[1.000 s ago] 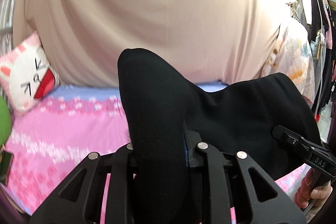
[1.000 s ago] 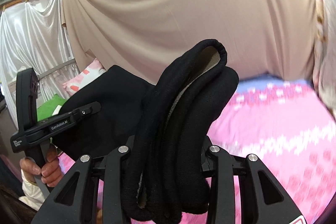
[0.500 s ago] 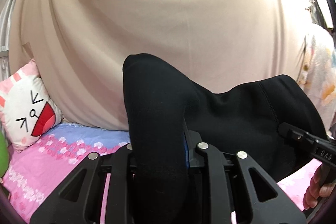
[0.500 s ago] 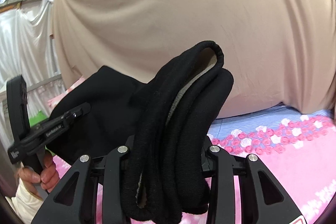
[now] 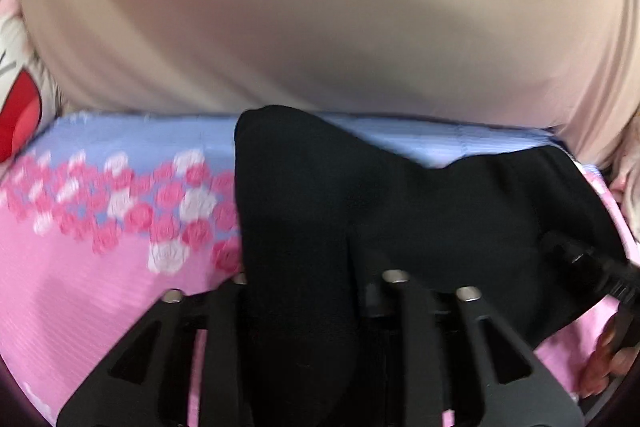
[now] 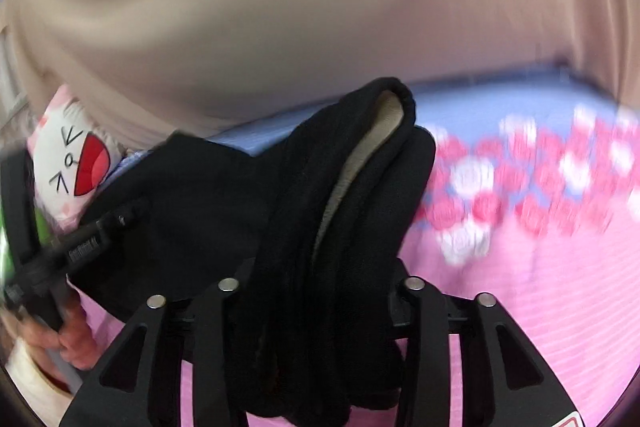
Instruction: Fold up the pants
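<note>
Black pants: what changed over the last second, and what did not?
Both claws, left claw and right claw, tipped forward and down toward the pink floral bedspread, which now fills more of each view below the beige curtain. Unchanged: each claw stays shut on the black pants, stretched between them.

**Bed surface and items resting on it**

Bed (image 5: pixel 100 291) covered by a pink sheet, with a band of pink and white roses (image 5: pixel 160 203) giving way to a pale blue strip (image 6: pixel 500 95) at the far edge, which meets a beige draped cloth (image 5: pixel 320 7). A white cartoon-face pillow (image 6: pixel 68 163) with a red mouth rests at the far left corner.
</note>
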`<action>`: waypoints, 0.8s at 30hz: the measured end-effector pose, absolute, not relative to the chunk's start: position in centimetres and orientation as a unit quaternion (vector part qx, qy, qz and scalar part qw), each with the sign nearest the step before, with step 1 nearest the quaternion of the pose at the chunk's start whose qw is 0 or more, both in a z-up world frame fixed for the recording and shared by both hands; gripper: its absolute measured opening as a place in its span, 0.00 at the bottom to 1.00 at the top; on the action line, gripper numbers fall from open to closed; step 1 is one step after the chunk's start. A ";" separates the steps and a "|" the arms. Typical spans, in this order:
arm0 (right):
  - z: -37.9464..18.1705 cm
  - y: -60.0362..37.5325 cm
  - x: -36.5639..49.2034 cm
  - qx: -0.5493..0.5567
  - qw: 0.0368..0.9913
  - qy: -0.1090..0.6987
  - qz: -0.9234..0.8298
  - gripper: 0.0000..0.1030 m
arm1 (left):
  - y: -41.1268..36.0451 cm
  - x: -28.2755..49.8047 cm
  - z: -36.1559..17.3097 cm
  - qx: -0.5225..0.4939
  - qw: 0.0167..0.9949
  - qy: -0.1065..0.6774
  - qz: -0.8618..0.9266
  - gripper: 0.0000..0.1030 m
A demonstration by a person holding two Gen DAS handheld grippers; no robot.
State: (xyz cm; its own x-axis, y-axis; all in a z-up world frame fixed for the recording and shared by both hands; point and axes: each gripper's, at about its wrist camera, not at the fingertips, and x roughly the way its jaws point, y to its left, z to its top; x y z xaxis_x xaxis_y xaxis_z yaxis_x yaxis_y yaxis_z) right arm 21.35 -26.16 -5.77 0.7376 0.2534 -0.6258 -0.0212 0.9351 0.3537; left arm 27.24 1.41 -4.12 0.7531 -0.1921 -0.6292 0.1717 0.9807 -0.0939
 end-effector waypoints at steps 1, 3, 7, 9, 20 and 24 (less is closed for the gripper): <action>-6.1 -26.8 21.6 0.178 0.912 0.362 0.079 0.50 | 2.1 27.4 -4.6 -0.024 0.933 0.348 -0.091 0.52; -6.6 -27.6 21.6 0.188 0.903 0.380 0.070 0.55 | 3.0 27.2 -4.8 -0.041 0.926 0.368 -0.071 0.81; -4.4 -28.6 18.1 0.177 0.920 0.351 0.001 0.58 | 6.8 25.3 -3.1 -0.083 0.928 0.362 -0.043 0.82; -1.4 -27.2 15.7 0.110 0.946 0.302 -0.048 0.55 | 8.2 24.4 -1.4 -0.103 0.931 0.348 -0.028 0.82; -5.0 -22.7 17.0 0.053 0.927 0.372 -0.005 0.00 | 2.0 26.2 -4.9 0.015 0.922 0.386 -0.005 0.80; -2.9 -22.5 14.4 0.044 0.937 0.346 -0.005 0.00 | 3.1 25.1 -3.9 0.000 0.925 0.381 -0.008 0.80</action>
